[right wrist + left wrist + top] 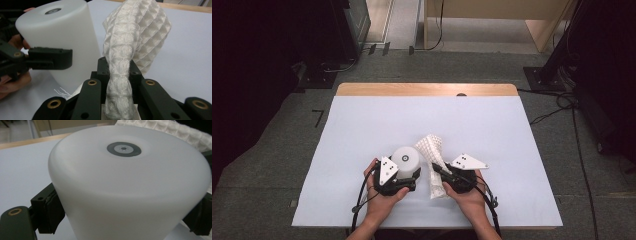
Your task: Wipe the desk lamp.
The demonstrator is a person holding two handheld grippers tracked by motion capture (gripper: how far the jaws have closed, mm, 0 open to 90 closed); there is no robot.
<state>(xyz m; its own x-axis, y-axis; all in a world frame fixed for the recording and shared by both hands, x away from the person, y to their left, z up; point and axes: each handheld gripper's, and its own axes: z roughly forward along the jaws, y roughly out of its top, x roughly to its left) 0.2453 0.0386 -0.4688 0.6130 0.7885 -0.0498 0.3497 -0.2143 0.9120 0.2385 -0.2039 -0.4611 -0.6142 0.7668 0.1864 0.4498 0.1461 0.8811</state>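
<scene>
Gripping: L gripper point(408, 181) on cup point(406, 161), R gripper point(438, 170) on cloth point(433, 159)

The cup point(406, 161) is milky white, with a small grey ring mark on its upturned base. The cloth point(435, 165) is white too, woven in a waffle pattern of little squares. Both grippers are black, each topped by a grey plate with dark dots. The table point(362, 130) is pale blue-white, with a light wood edge at 12 o'clock.
</scene>
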